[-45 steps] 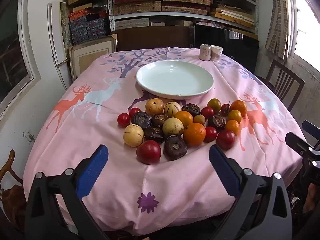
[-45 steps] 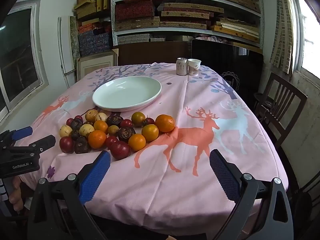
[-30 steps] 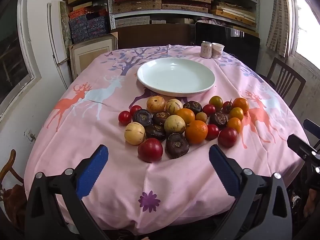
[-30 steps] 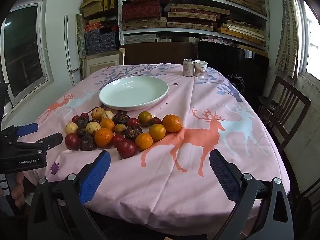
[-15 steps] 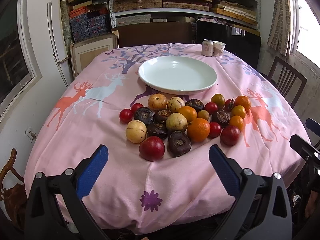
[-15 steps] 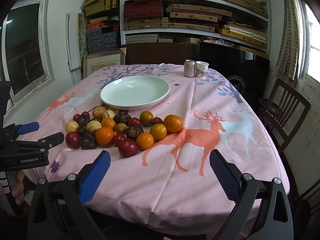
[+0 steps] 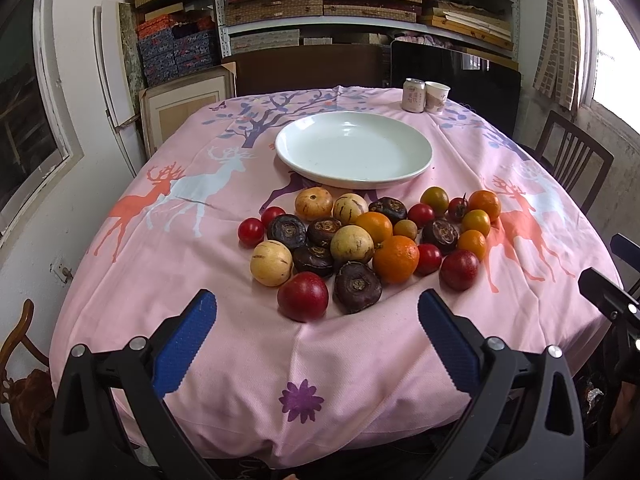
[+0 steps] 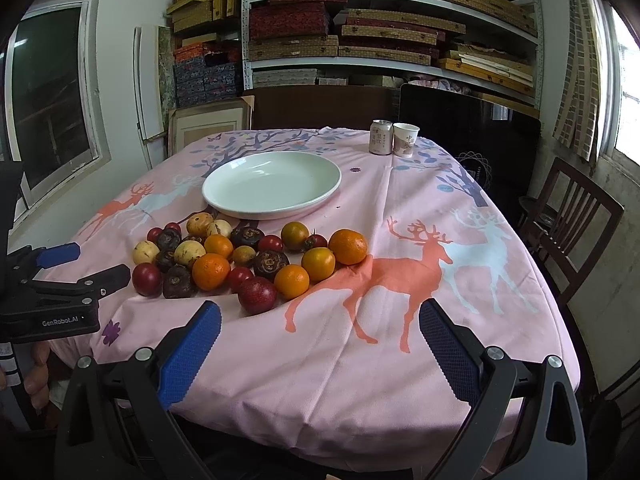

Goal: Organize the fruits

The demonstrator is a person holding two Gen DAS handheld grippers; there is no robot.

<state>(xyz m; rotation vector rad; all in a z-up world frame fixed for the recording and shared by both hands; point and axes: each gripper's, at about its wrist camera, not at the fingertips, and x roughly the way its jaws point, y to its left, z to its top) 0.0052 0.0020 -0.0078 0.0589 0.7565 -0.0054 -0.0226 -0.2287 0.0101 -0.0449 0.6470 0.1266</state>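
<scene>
A heap of several fruits [image 7: 360, 236] [image 8: 248, 258] lies on the pink deer-print tablecloth: oranges, red plums, dark purple fruits and pale yellow striped ones. Behind the heap stands an empty white plate [image 7: 354, 150] [image 8: 272, 184]. My left gripper [image 7: 316, 320] hovers open at the near table edge, in front of a red plum [image 7: 303, 296], holding nothing. My right gripper [image 8: 320, 328] is open too, over the cloth right of the heap, near a dark red plum [image 8: 257, 295]. In the right wrist view the left gripper [image 8: 80, 264] appears at the left edge.
A drink can [image 7: 413, 95] [image 8: 380, 137] and a paper cup [image 7: 437, 97] [image 8: 405, 139] stand at the far edge of the table. Wooden chairs [image 8: 576, 220] stand on the right. Shelves stacked with boxes [image 8: 360, 40] fill the back wall.
Both grippers have drifted slightly nearer to the table and fruit heap; the view has shifted a little. Both stay open and empty. No fruit has moved.
</scene>
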